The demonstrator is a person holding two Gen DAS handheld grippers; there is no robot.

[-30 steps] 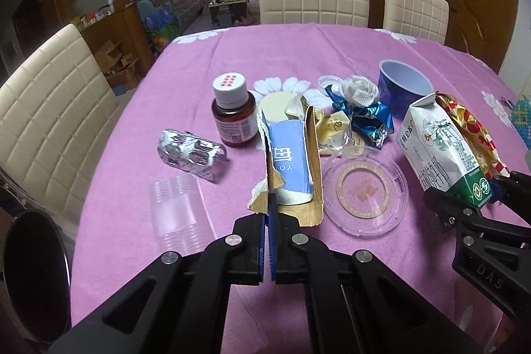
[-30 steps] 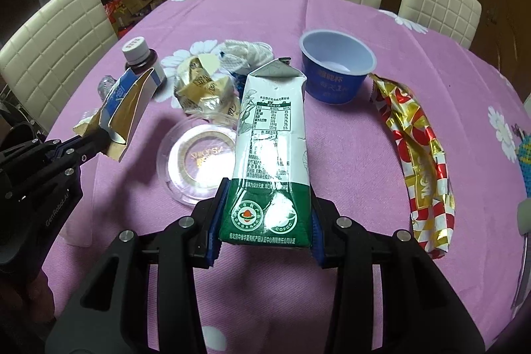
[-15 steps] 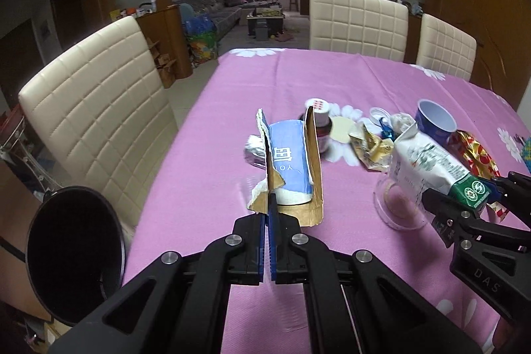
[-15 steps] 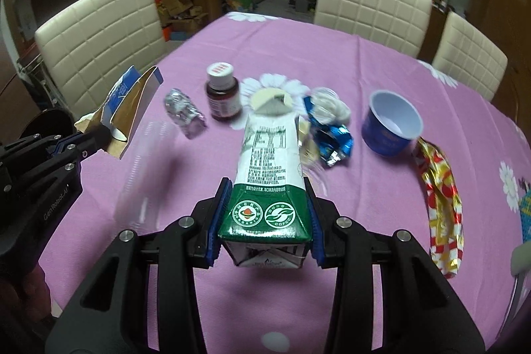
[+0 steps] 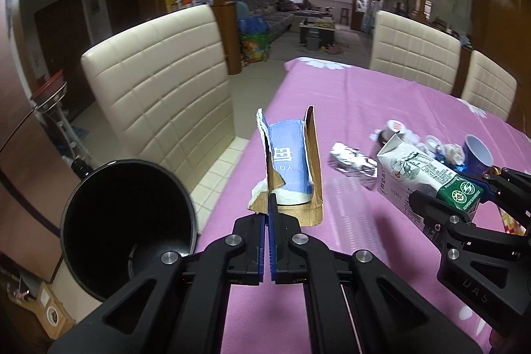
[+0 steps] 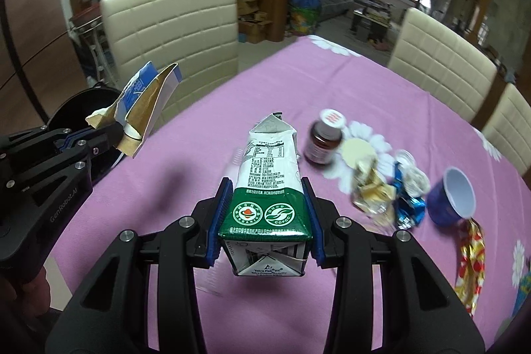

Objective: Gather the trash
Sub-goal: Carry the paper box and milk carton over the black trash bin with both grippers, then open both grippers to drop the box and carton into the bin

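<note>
Currently the left gripper [image 5: 268, 214] is clamping the bottom edge of a torn blue-and-brown cardboard box [image 5: 288, 170], its jaws closed flat on the thin card. The box is hanging in the air above the 9 o'clock edge of the desk [image 5: 358, 108], which is carrying a pink flowered cloth. A black bin [image 5: 127, 229] is standing off that edge at 8 o'clock, mouth open, with bare tiled floor between it and a cream chair [image 5: 159, 82] at 10 o'clock.

The right gripper [image 6: 265, 223] is grasping a milk carton [image 6: 268, 178] across its green base, one blue pad pressing on each side. The carton is white with printed text and a green band bearing two round logos; its gable top is pointing to 12 o'clock and its folded bottom is facing the camera. It is being held clear of the cloth, over an uncluttered stretch of desk.

In the right wrist view the remaining litter is lying from 1 to 4 o'clock: a brown bottle [image 6: 323, 138] with a white cap, a gold wrapper [image 6: 370, 188], a blue foil wrapper [image 6: 406, 204], a purple cup [image 6: 453, 198] and a red-and-gold wrapper [image 6: 469, 267] near the 4 o'clock edge. In the left wrist view a silver foil pack [image 5: 353, 163] is lying between box and carton.
</note>
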